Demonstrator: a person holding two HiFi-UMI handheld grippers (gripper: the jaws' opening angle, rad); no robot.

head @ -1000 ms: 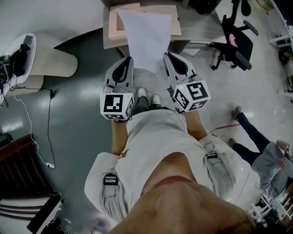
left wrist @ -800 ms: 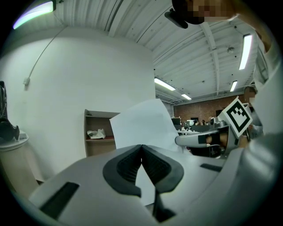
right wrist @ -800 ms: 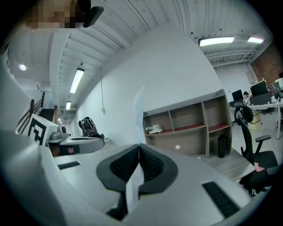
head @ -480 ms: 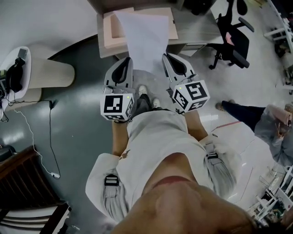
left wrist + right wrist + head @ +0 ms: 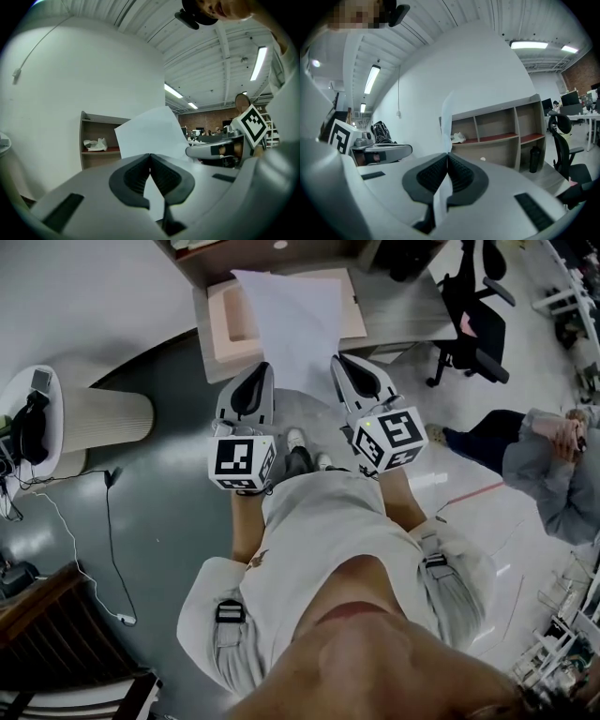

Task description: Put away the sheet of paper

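Grey office floor (image 5: 159, 512) under me, with a low counter (image 5: 412, 307) ahead carrying a shallow pink tray (image 5: 223, 329). The sheet of paper (image 5: 298, 322) stands out from both claws, its near end at the tips and its far end over the tray. I cannot tell what the tray holds. On the shelf (image 5: 501, 126) I see a crumpled white item (image 5: 458, 137) in one compartment and a dark bottle (image 5: 534, 160) low in another. Left claw (image 5: 150, 157) is clamped on the sheet's left side, right claw (image 5: 447, 157) clamped on its right side.
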